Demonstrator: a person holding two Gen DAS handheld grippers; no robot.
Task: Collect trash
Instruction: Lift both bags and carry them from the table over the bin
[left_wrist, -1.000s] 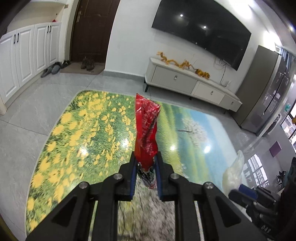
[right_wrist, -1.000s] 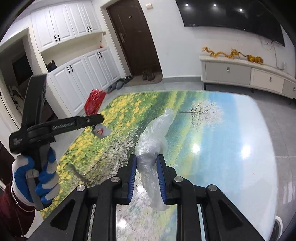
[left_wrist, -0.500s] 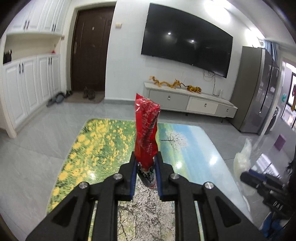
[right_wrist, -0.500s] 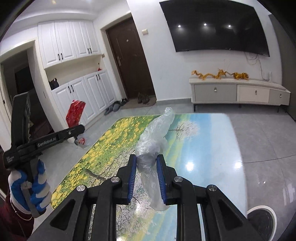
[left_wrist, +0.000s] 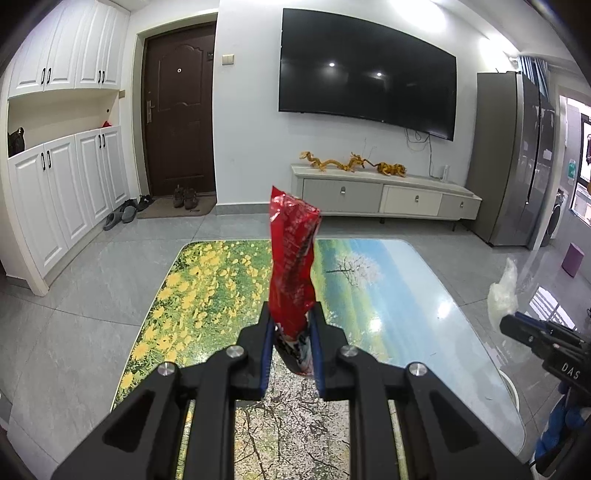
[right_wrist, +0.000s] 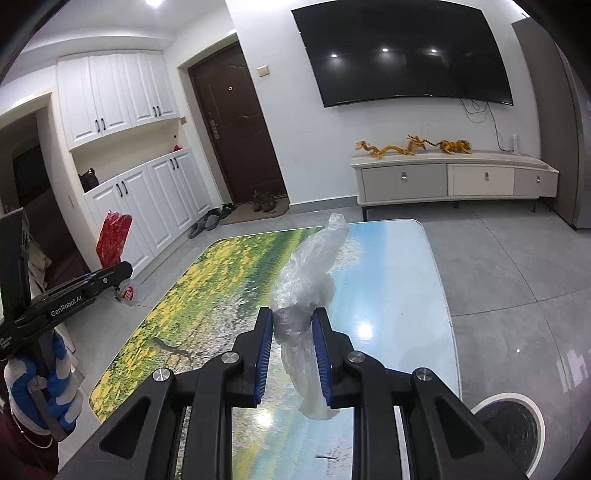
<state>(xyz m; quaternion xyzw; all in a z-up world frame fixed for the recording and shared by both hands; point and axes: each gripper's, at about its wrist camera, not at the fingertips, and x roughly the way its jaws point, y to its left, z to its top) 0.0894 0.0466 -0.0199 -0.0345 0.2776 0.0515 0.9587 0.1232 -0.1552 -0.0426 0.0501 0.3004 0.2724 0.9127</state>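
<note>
Dead centre of each wrist view, the left gripper (left_wrist: 290, 332) is clamped low on an upright red snack wrapper (left_wrist: 291, 266) and the right gripper (right_wrist: 293, 332) pinches a crumpled clear plastic bag (right_wrist: 308, 280) mid-bunch, both likely featherlight, crinkly and slippery.

We recorded colours only. Left gripper (left_wrist: 291, 325): black body, blue finger pads; it gripped a glossy red wrapper (left_wrist: 292, 258) with white print at its lower end. Right gripper (right_wrist: 294, 325): same black and blue, pinching a clear, whitish plastic bag (right_wrist: 308, 280). Table (left_wrist: 388, 295): printed landscape, yellow flowers on green at 9 o'clock, pale blue sky at 3 o'clock. Glove (right_wrist: 40, 384): blue and white. Door (left_wrist: 180, 110): dark brown. Cabinets (left_wrist: 62, 184): white.
</note>
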